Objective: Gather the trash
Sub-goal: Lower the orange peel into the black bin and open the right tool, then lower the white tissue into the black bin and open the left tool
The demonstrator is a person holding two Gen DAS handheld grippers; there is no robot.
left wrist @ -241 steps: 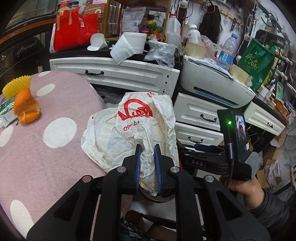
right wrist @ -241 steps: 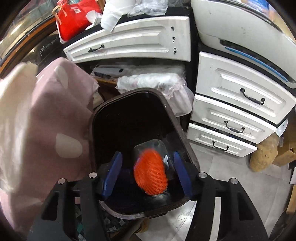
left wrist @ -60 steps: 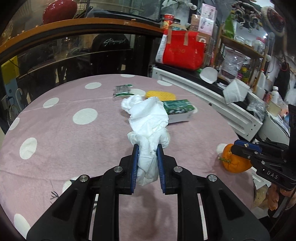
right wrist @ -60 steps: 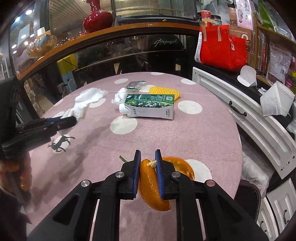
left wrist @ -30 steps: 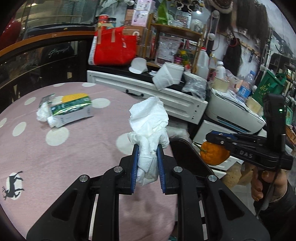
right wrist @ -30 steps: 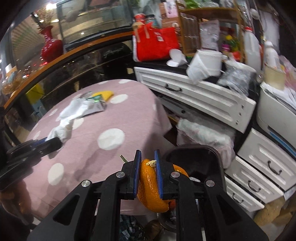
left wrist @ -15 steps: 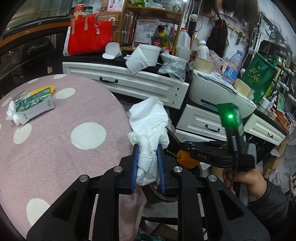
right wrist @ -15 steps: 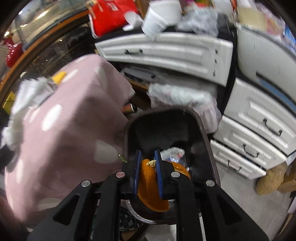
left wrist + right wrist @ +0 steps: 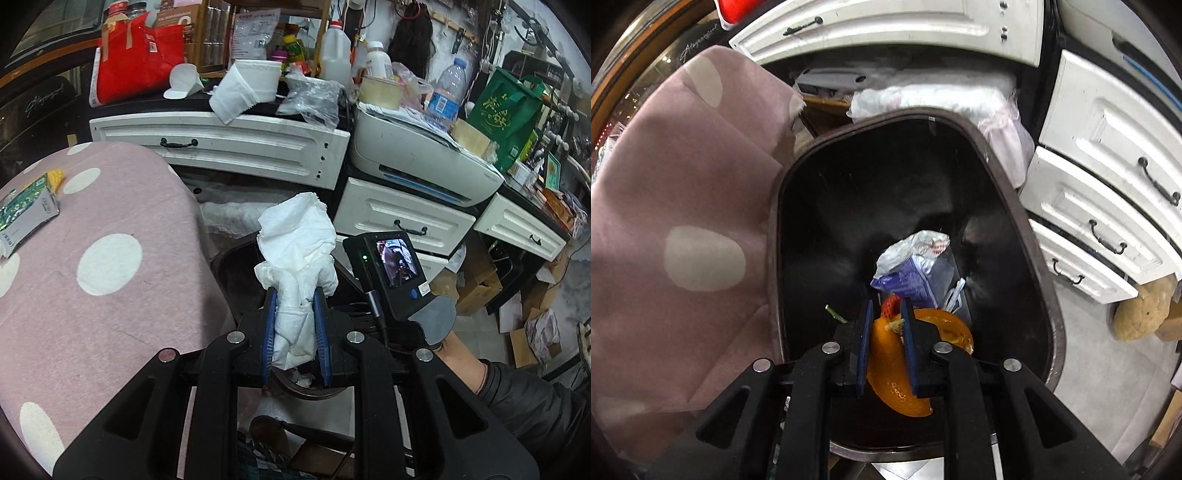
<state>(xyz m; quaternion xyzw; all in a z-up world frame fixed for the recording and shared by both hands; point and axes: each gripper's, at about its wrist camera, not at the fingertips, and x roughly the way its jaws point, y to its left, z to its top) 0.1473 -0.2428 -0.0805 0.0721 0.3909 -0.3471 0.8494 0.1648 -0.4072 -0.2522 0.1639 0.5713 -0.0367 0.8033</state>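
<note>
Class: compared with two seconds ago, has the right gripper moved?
Yes. The right gripper, shut on the orange peel, has gone from above the pink tablecloth to over the bin.

pink dotted table [image 9: 110, 295]: green carton [image 9: 26, 210], yellow net [image 9: 55, 176].

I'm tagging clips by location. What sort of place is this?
Probably a cluttered home room or small shop back room: a polka-dot tablecloth, white drawers under a printer, and a dark trash bin.

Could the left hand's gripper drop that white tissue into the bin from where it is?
Probably not quite: the right gripper's handle sits between the tissue and the bin.
</note>
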